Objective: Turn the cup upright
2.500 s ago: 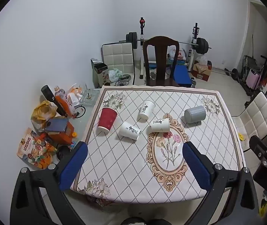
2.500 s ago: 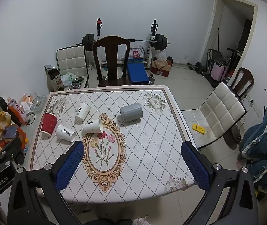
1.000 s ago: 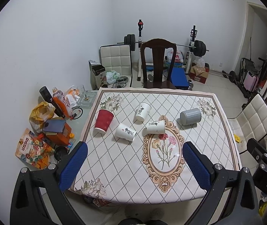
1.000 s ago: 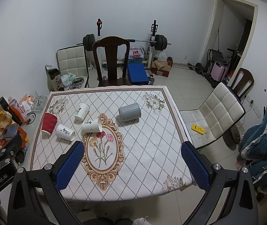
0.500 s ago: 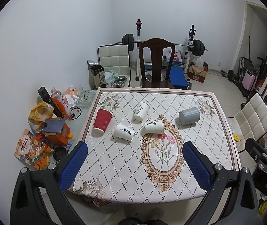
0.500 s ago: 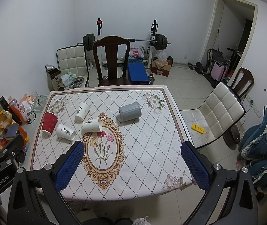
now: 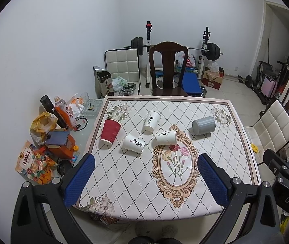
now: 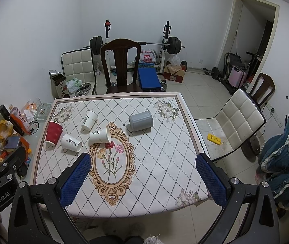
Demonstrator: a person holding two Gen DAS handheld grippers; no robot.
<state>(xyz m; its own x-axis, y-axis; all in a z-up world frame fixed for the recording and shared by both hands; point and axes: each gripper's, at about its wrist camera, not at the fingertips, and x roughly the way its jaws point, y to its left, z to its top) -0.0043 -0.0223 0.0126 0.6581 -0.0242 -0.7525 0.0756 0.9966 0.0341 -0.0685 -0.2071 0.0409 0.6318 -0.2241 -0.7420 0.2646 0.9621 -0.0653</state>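
Note:
Several cups lie on their sides on the patterned tablecloth (image 7: 215, 162). A red cup (image 7: 110, 130) (image 8: 53, 134) is at the left. Three white paper cups (image 7: 134, 143) (image 7: 152, 121) (image 7: 165, 137) with black writing lie mid-table; in the right wrist view they are left of centre (image 8: 71, 142) (image 8: 89, 120) (image 8: 100, 135). A grey cup (image 7: 203, 125) (image 8: 141, 120) lies to the right. My left gripper (image 7: 144, 181) and right gripper (image 8: 143, 180) are both open, empty, held high above the near table edge, well short of the cups.
A dark wooden chair (image 7: 168, 69) stands at the far side, white padded chairs (image 8: 240, 120) (image 7: 122, 65) at right and far left. Bottles, bags and boxes (image 7: 51, 134) clutter the surface left of the tablecloth. A weight bench (image 8: 148, 79) stands behind.
Both grippers have drifted slightly back and up, so the table looks a little farther away. The cups have not moved and both jaws stay open.

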